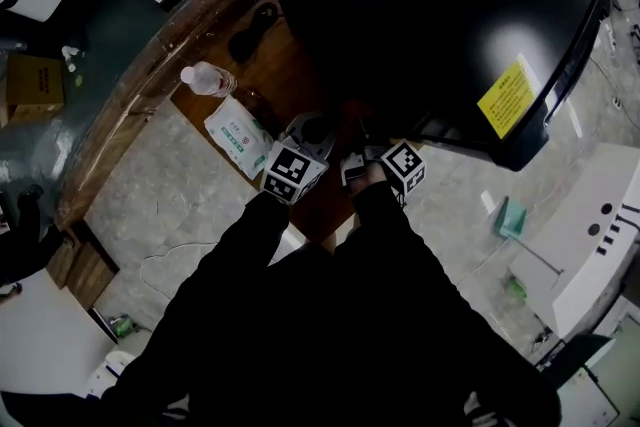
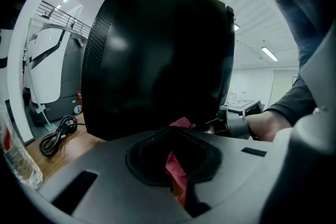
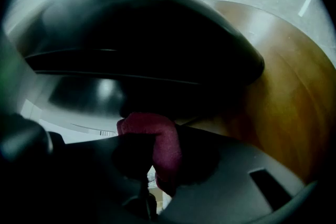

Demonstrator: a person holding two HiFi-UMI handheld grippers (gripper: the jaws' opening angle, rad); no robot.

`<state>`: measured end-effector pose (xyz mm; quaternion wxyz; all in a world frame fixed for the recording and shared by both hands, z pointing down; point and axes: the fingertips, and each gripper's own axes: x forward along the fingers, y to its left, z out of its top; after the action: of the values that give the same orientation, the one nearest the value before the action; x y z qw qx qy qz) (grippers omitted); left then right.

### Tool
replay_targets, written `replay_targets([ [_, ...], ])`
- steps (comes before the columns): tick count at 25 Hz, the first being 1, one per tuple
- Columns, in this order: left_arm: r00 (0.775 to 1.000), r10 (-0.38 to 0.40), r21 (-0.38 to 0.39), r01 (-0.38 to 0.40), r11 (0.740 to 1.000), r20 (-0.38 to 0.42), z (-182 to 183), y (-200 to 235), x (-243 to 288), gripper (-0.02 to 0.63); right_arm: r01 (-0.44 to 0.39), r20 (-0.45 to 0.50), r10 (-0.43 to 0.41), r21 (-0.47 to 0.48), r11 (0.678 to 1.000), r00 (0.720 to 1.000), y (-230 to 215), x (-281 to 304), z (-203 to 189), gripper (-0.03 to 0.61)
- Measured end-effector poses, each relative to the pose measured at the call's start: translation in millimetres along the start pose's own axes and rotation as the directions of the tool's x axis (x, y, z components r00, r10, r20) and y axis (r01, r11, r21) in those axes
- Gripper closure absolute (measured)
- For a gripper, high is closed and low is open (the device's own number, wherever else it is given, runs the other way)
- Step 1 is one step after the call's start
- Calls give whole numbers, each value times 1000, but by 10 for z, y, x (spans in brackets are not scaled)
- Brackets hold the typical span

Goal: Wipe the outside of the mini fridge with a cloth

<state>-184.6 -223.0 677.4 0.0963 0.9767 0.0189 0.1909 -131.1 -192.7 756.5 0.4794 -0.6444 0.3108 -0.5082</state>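
Clutter, head view: clear plastic water bottle point(image 1: 205, 78) lay on the round brown wooden table point(image 1: 205, 40). A white printed soft packet point(image 1: 238, 133) was just beside it, and a coiled black power cord point(image 1: 255, 23) sat further back, near the fridge. My black sleeves point(image 1: 300, 315) covered the lower middle of that view and hid both sets of jaws there. Only the 2 marker cubes showed.

The glossy black mini fridge point(image 1: 430, 25) stood on the table and filled the top of the head view. It had a smooth, rounded shell with light glare on it, and a yellow rectangular label point(image 1: 510, 95) on the face toward the floor side.

Left gripper point(image 2: 177, 150): jaws clamped on a red cloth point(image 2: 177, 171). A thin folded strip was pinched between them, and a tip poked out toward the fridge, close to its lower edge. I couldn't tell if it touched.

Right gripper point(image 3: 152, 161): jaws closed on dark red, fleecy cloth. It was bunched over the jaw tips, right under the fridge's curved underside. I couldn't tell whether both grippers held 1 piece or 2.

View differences:
- Only the left gripper view showed a dotted textured band down the fridge's left edge, and the right gripper with a bare hand point(image 2: 268, 124) on it at the fridge's right.
- That view also caught the cord and bottle at left.
- The right gripper view showed the wood grain beside the fridge.
- The label showed in the head view only.
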Motion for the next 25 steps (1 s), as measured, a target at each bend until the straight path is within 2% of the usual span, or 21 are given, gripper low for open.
replay_targets([
  [6, 997, 16, -57, -20, 998, -70, -414, 68, 85, 607, 91, 22, -91, -4, 996, 996, -504, 95, 29, 499],
  [9, 997, 21, -73, -26, 997, -70, -440, 39, 53, 607, 112, 6, -112, -86, 990, 994, -572, 111, 21, 499],
  [12, 999, 33, -88, -37, 995, -40, -305, 52, -37, 607, 78, -54, -91, -211, 974, 994, -415, 74, -34, 499],
  [15, 998, 63, -105, -61, 993, 19, -27, 85, -287, 607, -35, -128, -10, -346, 937, 992, 54, -114, -198, 497],
  [17, 995, 71, -102, -63, 993, 71, 253, 50, -498, 607, -138, -188, 58, -447, 884, 980, 500, -316, -330, 497],
  [20, 990, 38, -76, -28, 997, 136, 694, -150, -800, 607, -286, -263, 155, -589, 756, 952, 1224, -719, -438, 497],
  [23, 983, 0, -70, 13, 997, 186, 1058, -478, -1080, 607, -355, -288, 208, -727, 588, 935, 1849, -1207, -390, 499],
  [25, 978, -9, -51, 20, 999, 210, 1278, -703, -1206, 607, -365, -297, 217, -817, 446, 930, 2199, -1488, -294, 499],
])
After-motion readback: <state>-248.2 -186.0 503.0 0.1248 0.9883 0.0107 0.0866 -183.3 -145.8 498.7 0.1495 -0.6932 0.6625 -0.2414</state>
